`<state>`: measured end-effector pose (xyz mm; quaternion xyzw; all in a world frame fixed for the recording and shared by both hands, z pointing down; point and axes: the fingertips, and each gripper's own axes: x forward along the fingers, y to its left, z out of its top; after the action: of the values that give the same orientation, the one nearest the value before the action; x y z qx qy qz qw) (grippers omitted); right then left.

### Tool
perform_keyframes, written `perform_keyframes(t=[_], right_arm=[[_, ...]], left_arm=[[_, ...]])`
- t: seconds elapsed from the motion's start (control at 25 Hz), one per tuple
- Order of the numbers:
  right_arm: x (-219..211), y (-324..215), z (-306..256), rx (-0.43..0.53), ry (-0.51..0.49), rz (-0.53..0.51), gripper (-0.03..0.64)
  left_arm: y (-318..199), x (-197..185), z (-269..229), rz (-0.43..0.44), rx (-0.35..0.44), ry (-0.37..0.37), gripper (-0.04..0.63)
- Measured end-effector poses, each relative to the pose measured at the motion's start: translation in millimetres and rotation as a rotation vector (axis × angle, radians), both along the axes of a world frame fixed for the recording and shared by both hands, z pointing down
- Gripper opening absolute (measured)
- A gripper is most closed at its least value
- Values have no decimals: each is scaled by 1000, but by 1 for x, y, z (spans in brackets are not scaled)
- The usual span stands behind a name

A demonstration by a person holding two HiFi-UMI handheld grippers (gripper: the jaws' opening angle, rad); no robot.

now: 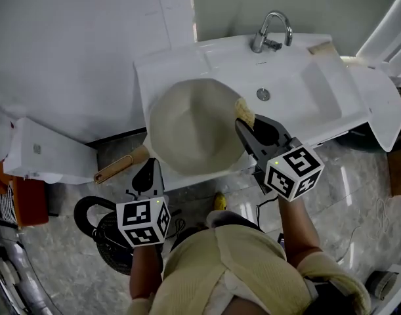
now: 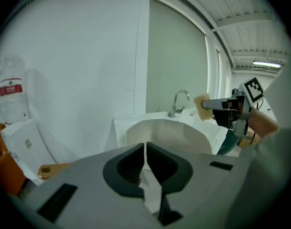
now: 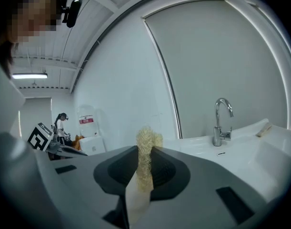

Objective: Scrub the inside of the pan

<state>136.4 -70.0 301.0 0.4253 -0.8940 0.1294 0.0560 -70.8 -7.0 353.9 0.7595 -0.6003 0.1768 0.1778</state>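
- In the left part of the white sink [image 1: 318,90], the pan [image 1: 197,126] lies tipped, its pale inside facing up and toward the near side.
- Its wooden handle [image 1: 121,168] sticks out past the sink's near-left edge, over the grey marbled floor [image 1: 358,195].
- The left claw [image 1: 149,169] is just beside that handle, on its near right, and from above I can't tell if they touch.
- In the left gripper view this claw [image 2: 145,149] has its jaws brought together with only a sliver between them and nothing visible in the gap. The handle [image 2: 52,168] shows off to the left of them and the pan [image 2: 164,132] beyond.
- The right claw [image 1: 247,128] is clamped on a yellowish scrubbing pad [image 1: 245,112], which sits right at the pan's right rim; contact can't be made out.
- In the right gripper view the pad [image 3: 146,156] stands upright, pinched between the two jaws of that claw [image 3: 145,151].
- The chrome tap [image 1: 271,31] stands at the far edge of the sink, and the drain [image 1: 263,94] is just to the right of the pan.
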Motion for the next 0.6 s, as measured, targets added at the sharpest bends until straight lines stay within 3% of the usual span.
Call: perform_keyframes(t=[0.24,0.6], right_arm=[[-15,-21,6,15,37,-90,77],[-43,-41,11,26,87,-173,77]], left_arm=[[-4,-12,10,-116,4,1,67],[-11,-22,13,-187,32,13,67]])
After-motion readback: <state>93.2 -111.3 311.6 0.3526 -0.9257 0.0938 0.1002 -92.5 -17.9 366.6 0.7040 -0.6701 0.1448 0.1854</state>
